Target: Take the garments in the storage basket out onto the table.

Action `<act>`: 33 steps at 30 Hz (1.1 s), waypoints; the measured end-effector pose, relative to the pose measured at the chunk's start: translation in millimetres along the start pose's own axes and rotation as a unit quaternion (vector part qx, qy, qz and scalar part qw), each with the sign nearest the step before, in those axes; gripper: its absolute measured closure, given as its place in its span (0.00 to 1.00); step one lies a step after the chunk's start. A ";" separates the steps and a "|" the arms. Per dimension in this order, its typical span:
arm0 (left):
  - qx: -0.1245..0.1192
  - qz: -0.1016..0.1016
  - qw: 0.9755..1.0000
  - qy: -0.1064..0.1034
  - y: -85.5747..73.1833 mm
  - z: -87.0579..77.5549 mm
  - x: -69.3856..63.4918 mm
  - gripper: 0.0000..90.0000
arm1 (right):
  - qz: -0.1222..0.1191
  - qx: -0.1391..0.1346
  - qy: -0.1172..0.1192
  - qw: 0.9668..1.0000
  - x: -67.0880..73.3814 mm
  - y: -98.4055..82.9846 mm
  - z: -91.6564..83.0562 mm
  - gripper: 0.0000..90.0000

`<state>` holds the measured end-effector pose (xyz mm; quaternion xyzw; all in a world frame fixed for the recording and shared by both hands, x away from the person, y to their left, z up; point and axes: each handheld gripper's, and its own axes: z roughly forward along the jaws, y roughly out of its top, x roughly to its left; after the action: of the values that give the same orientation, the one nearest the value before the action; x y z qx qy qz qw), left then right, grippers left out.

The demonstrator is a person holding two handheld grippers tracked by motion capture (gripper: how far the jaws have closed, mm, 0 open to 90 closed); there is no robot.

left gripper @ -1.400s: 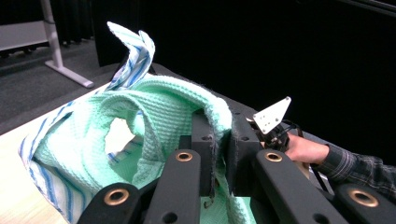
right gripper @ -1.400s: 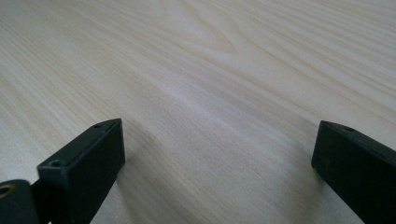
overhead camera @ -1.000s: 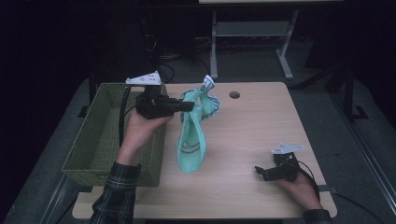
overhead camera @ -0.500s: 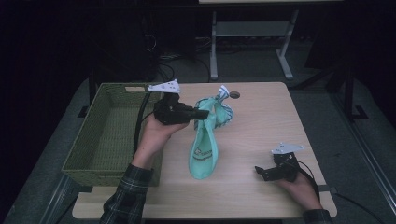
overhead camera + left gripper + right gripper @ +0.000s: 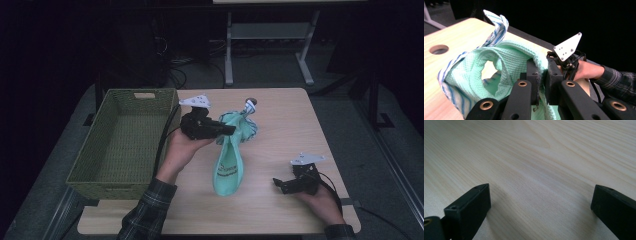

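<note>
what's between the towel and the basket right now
Nothing visible blocks it. The left gripper is clamped on the green towel, and the basket sits open just to its left, with only the holding hand between them.

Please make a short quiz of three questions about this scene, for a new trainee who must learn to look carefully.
1. True or false: the left gripper is shut on the green towel.
2. Which word fits? The jaws of the right gripper stand ____ above the bare table.
3. Where is the wicker basket in the high view?
A. right of the towel
B. left of the towel
C. under the towel

Key
1. True: in the left gripper view the cloth is pinched between the jaws.
2. Open: in the right gripper view the jaws are wide apart with nothing between them.
3. B.
</note>
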<state>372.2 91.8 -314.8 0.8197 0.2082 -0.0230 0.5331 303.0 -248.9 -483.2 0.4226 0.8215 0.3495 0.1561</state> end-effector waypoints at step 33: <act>0.056 -0.016 0.998 -0.015 -44.0 75.1 13.3 0.92 | -0.002 0.002 0.004 1.000 0.5 -0.1 -0.2 0.03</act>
<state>382.1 44.8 -388.7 0.8442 0.2115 -0.0557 0.4893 302.6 -248.7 -483.0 0.4196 0.8239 0.3490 0.1526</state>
